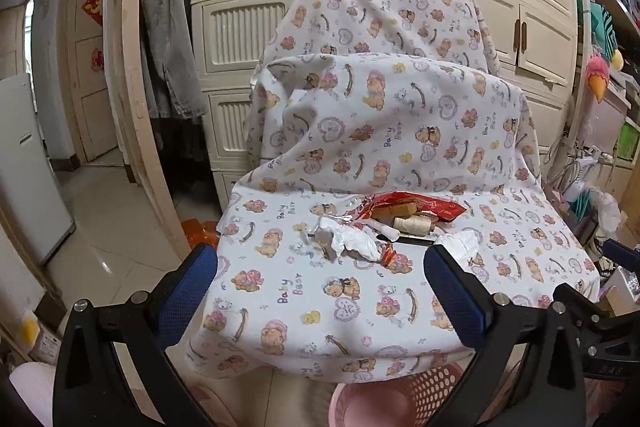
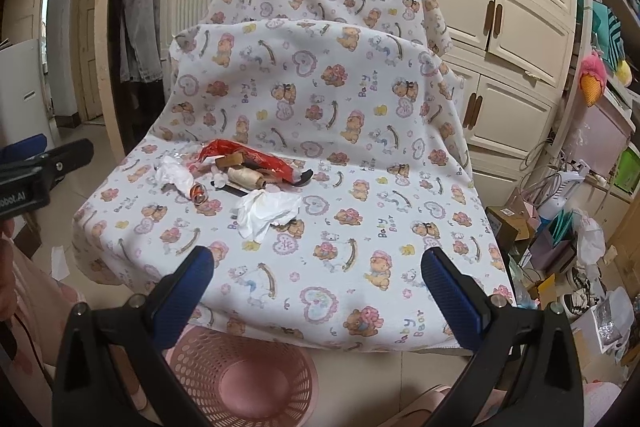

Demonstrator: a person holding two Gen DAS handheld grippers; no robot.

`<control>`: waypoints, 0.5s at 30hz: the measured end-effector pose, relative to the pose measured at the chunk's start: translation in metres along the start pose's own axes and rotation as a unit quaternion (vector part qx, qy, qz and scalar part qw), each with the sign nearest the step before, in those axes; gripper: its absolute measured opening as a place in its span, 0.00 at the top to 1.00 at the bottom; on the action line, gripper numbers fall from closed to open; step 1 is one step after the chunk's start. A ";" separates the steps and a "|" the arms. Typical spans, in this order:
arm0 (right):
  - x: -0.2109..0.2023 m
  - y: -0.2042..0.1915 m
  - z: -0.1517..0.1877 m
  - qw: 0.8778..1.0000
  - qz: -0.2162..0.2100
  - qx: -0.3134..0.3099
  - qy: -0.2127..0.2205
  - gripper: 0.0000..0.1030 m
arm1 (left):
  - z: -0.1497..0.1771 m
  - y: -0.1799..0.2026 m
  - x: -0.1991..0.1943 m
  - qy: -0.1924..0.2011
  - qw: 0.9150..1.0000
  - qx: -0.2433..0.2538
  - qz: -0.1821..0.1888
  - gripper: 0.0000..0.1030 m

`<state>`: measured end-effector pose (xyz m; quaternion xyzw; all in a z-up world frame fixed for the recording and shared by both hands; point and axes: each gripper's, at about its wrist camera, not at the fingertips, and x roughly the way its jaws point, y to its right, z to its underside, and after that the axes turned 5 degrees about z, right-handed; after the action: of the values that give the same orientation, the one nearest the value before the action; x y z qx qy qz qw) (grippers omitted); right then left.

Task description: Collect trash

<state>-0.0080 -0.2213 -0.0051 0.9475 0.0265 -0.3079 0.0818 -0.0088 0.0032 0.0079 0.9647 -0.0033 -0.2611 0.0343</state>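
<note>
A small pile of trash lies on a chair seat covered with a bear-print cloth (image 2: 360,195): a red wrapper (image 2: 244,157) (image 1: 416,205), a crumpled white tissue (image 2: 268,211) (image 1: 460,241), a second crumpled tissue (image 2: 174,173) (image 1: 352,241), a cream thread spool (image 2: 246,177) (image 1: 412,223) and a small orange-striped sweet wrapper (image 2: 200,195). A pink perforated basket (image 2: 244,379) (image 1: 404,399) stands on the floor below the seat's front edge. My left gripper (image 1: 320,287) is open and empty, in front of the pile. My right gripper (image 2: 316,287) is open and empty, over the seat's front.
Cream cupboards (image 2: 480,7) stand behind the chair. Boxes, bags and cables (image 2: 560,227) crowd the floor to the right. Jeans (image 1: 168,27) hang at the left by a doorway. The left gripper's body (image 2: 36,171) shows at the right wrist view's left edge.
</note>
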 end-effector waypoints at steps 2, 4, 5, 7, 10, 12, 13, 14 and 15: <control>-0.001 0.002 0.000 1.000 0.000 0.001 0.001 0.00 | 0.000 0.001 0.000 -0.003 1.000 0.003 0.019 0.01; -0.001 0.003 0.000 1.000 0.001 0.003 0.001 0.00 | 0.000 0.004 0.000 0.001 1.000 0.009 0.015 0.01; -0.001 0.004 0.000 1.000 0.000 0.005 0.000 0.00 | 0.000 0.005 0.001 -0.003 1.000 0.010 0.016 0.01; -0.001 0.005 -0.001 1.000 -0.003 0.009 -0.002 0.00 | 0.001 0.005 0.005 -0.014 1.000 0.005 0.020 0.01; -0.001 0.008 -0.001 1.000 -0.011 0.016 -0.005 0.00 | 0.003 0.002 0.009 -0.023 0.999 -0.006 0.025 0.01; -0.001 0.010 -0.001 1.000 -0.011 0.022 -0.007 0.00 | 0.002 0.001 0.010 -0.025 0.999 -0.010 0.023 0.01; -0.001 0.011 -0.001 1.000 -0.010 0.023 -0.008 0.00 | 0.002 0.001 0.010 -0.025 0.999 -0.012 0.023 0.01; 0.000 0.012 -0.001 1.000 -0.011 0.024 -0.009 0.00 | 0.002 0.000 0.011 -0.026 0.999 -0.014 0.023 0.01; 0.000 0.013 -0.001 0.999 -0.019 0.027 -0.011 0.00 | 0.002 -0.001 0.011 -0.026 0.999 -0.014 0.023 0.01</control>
<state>-0.0062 -0.2338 -0.0019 0.9451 0.0352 -0.3208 0.0508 -0.0005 0.0033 0.0003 0.9566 -0.0223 -0.2855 0.0540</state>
